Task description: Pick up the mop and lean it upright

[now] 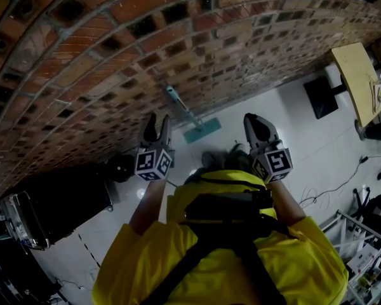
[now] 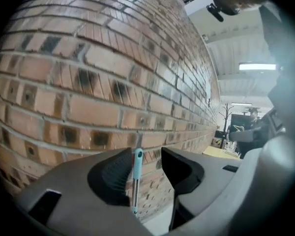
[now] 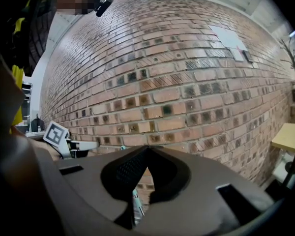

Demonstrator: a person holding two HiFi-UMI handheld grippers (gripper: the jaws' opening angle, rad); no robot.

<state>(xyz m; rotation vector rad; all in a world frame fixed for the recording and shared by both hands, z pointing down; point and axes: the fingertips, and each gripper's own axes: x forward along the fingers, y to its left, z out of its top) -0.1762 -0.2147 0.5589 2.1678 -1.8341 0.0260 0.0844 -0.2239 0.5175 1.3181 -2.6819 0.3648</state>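
One mop (image 1: 189,115) leans upright on the far brick wall (image 1: 108,49).
Release step, likely: left claw (image 2: 146,154) spread, handle between its jaws, unpinched; right claw (image 3: 148,149) pressed together, empty. Next, back off without nudging it.

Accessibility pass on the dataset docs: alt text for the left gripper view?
Left gripper, jaws open and empty, faces a mop leaning upright against a brick wall, its teal-tipped handle seen through the gap between the jaws.

One mop (image 1: 201,131), one left claw (image 1: 159,123), one right claw (image 1: 256,122), one brick wall (image 1: 82,56), perhaps one table (image 1: 359,81).
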